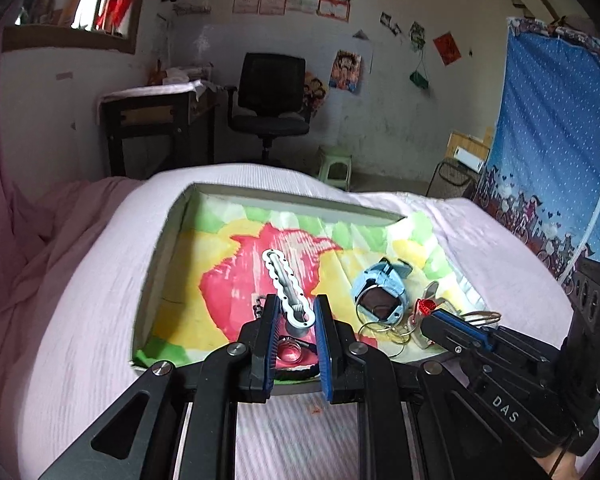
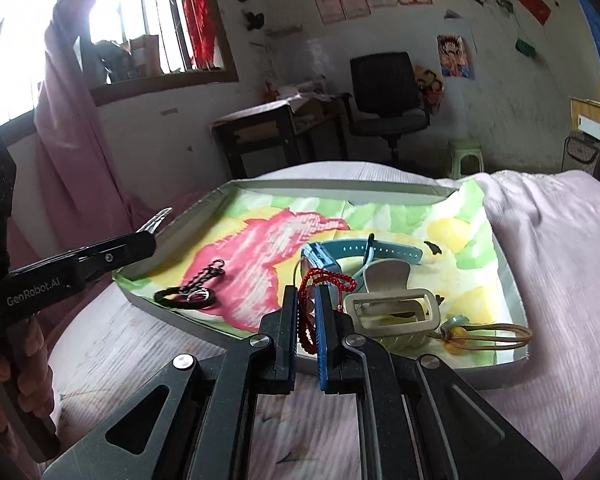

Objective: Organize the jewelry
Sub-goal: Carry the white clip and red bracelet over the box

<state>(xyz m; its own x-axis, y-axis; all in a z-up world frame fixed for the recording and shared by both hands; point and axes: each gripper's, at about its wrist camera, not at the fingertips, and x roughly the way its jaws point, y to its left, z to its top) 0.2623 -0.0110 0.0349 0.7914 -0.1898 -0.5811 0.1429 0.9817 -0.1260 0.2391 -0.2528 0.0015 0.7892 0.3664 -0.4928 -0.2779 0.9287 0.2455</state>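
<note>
Both of your grippers held jewelry over a shallow tray (image 1: 162,240) lined with a green, yellow and pink cloth, which sat on a bed covered in pale pink fabric.

Your left gripper (image 1: 296,308) had its fingers closed on one end of a silver wavy-edged hair clip (image 1: 286,280). The clip's long axis ran straight out from the fingers, pointing toward the tray's far wall.

Your right gripper (image 2: 305,300) had its fingers pinched on a red beaded bracelet (image 2: 326,280), which looped up above the fingertips and hung down between them, over the tray's near edge.

Inside the tray, near the right gripper, lay a blue-strapped watch (image 2: 340,256), a beige claw clip (image 2: 390,312) just beside the fingers, and a tan hair tie with beads (image 2: 484,332) in the near right corner. A black hair tie with a keyring (image 2: 192,294) lay at the near left side, closer to your left gripper.
</note>
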